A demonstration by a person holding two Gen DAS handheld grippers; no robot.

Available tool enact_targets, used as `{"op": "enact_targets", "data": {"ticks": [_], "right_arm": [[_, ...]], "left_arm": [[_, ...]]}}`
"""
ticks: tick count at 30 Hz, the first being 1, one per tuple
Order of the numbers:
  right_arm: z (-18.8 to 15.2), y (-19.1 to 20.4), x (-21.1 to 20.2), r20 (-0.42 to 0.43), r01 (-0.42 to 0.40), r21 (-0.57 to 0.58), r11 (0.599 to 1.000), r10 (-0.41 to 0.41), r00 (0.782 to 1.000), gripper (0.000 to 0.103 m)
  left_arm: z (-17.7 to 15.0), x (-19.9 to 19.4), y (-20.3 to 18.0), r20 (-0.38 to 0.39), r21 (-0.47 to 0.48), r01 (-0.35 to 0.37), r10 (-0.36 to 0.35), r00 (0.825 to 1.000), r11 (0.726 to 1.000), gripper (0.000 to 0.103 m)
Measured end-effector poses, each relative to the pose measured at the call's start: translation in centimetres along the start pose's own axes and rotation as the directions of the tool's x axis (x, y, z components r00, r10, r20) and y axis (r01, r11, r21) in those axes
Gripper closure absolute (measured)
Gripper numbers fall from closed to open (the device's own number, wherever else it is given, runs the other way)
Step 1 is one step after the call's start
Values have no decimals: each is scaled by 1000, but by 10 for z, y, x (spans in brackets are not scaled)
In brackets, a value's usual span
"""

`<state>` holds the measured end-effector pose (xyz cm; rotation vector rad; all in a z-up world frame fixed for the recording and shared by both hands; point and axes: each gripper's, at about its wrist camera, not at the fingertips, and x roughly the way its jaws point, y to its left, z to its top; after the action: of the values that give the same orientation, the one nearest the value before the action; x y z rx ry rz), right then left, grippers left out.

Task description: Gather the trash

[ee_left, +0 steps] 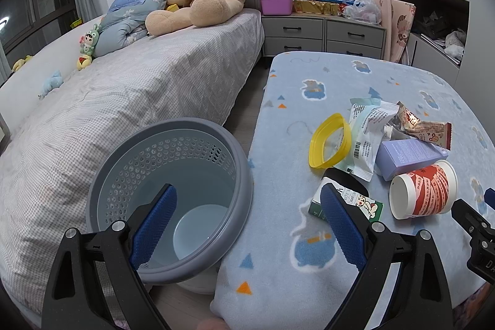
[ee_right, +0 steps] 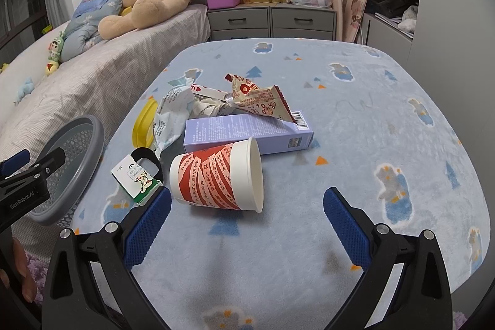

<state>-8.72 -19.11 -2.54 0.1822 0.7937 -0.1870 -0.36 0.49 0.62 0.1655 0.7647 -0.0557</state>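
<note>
Left wrist view: the left claw is spread wide and empty, straddling the rim of the bin, which sits tilted between the bed and the desk, its mouth close to the desk edge, probably so trash has a short way to go. The trash lies heaped on the desk: a yellow lid, wrappers, a carton.

Right wrist view: the right claw is also spread and empty, lined up just short of the cup, which lies on its side nearest it, likely the first pick. Behind it rests a purple box.
</note>
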Motion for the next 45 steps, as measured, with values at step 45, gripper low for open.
{"op": "enact_targets", "data": {"ticks": [45], "right_arm": [[5, 42, 56, -99, 7, -101, 995, -17, 995, 6]], "left_arm": [[-6, 12, 5, -21, -20, 5, -5, 1000, 1000, 13]]}}
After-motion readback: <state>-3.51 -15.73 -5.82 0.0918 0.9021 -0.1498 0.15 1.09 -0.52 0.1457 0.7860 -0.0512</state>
